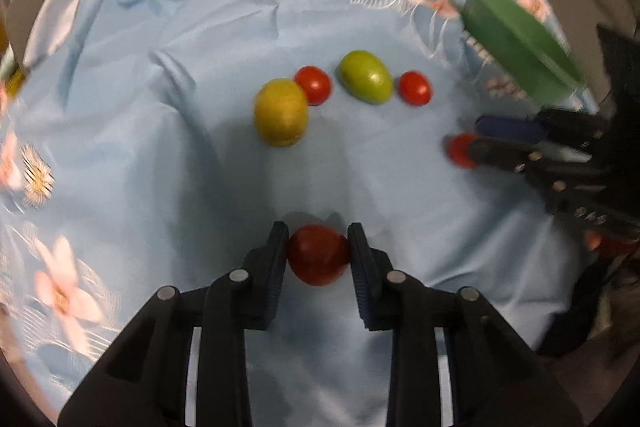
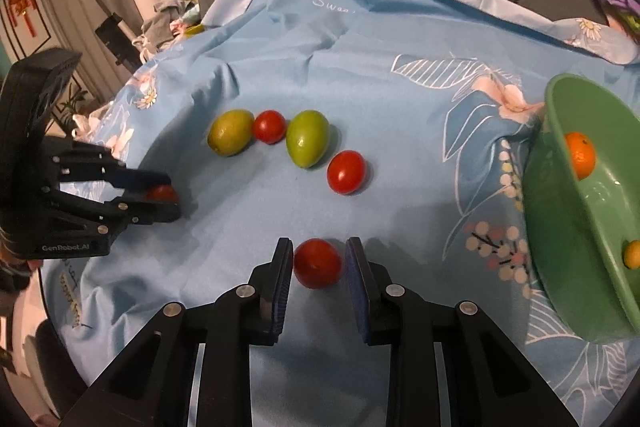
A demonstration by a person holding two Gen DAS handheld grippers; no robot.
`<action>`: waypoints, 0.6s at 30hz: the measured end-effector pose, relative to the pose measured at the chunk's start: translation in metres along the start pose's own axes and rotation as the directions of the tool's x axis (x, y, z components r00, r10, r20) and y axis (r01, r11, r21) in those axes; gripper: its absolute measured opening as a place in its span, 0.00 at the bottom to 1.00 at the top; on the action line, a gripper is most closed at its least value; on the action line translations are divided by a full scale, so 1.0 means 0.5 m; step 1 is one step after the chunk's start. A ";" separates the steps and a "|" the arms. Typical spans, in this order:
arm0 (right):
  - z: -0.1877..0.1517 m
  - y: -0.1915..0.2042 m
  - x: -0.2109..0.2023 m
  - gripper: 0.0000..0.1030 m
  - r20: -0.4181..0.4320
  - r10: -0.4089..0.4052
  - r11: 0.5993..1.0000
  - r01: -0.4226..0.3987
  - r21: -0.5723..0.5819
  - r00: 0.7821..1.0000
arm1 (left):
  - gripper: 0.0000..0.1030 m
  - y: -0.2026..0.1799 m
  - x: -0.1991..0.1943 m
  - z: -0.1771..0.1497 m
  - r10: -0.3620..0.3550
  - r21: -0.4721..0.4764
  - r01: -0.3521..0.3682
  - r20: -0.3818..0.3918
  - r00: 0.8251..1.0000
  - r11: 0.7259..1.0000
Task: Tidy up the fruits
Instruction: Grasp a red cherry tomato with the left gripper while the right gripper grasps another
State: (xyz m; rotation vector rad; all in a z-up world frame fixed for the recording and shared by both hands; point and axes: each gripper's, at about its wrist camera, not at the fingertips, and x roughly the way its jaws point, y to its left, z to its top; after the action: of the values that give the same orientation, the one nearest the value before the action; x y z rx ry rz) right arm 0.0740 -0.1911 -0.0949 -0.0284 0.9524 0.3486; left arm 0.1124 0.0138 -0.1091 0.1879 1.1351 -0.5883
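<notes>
A: Two fruits already sit in the green bowl (image 2: 560, 211): a small orange (image 2: 580, 155) high on its inner wall and a yellow-orange one (image 2: 633, 254) at the frame edge, too cut off to name.

B: And what is left out on the blue floral cloth (image 2: 400, 99)?

A: Six by my count. In a loose row lie a yellowish-green fruit (image 2: 231, 132), a cherry tomato (image 2: 270, 126) touching it, a green oval fruit (image 2: 307, 138), and another cherry tomato (image 2: 346, 172) just beside that.

B: The other two?

A: One tomato per gripper. The left gripper (image 1: 318, 253) has its pads pressed against both sides of a red tomato (image 1: 319, 255); I'd call that a closed grip. The right gripper (image 2: 319, 263) straddles its own tomato (image 2: 318, 263), but a sliver of cloth shows at each pad, so its jaws stand slightly apart and it has nothing held yet.

B: So, early days?

A: I'd judge so: most fruit lies unsorted, well apart from the bowl on the right.
</notes>
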 end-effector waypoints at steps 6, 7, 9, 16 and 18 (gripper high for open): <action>-0.008 -0.008 -0.016 0.28 0.015 0.001 0.999 -0.002 0.033 1.000 | 0.29 -0.042 -0.019 0.005 -0.088 -0.043 0.091 0.068 0.994 0.995; -0.010 -0.010 -0.018 0.28 0.016 0.000 0.999 -0.001 0.038 1.000 | 0.29 -0.048 -0.020 0.008 -0.102 -0.047 0.106 0.079 0.992 0.993; -0.013 -0.012 -0.024 0.28 0.019 -0.003 0.999 0.002 0.044 1.000 | 0.29 -0.058 -0.021 0.014 -0.126 -0.057 0.131 0.092 0.988 0.990; -0.018 -0.020 -0.049 0.29 0.042 -0.012 0.998 0.009 0.056 0.999 | 0.29 -0.090 -0.033 0.020 -0.159 -0.033 0.163 0.096 0.983 0.986; -0.017 -0.022 -0.059 0.28 0.055 -0.012 0.998 0.009 0.062 0.998 | 0.29 -0.093 -0.040 0.023 -0.159 -0.034 0.163 0.100 0.982 0.986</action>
State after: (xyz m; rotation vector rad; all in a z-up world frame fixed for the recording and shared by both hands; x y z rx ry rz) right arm 0.0547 -0.2112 -0.0776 0.0327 0.9078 0.3081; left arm 0.0911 -0.0232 -0.0796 0.0302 1.0732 -0.7093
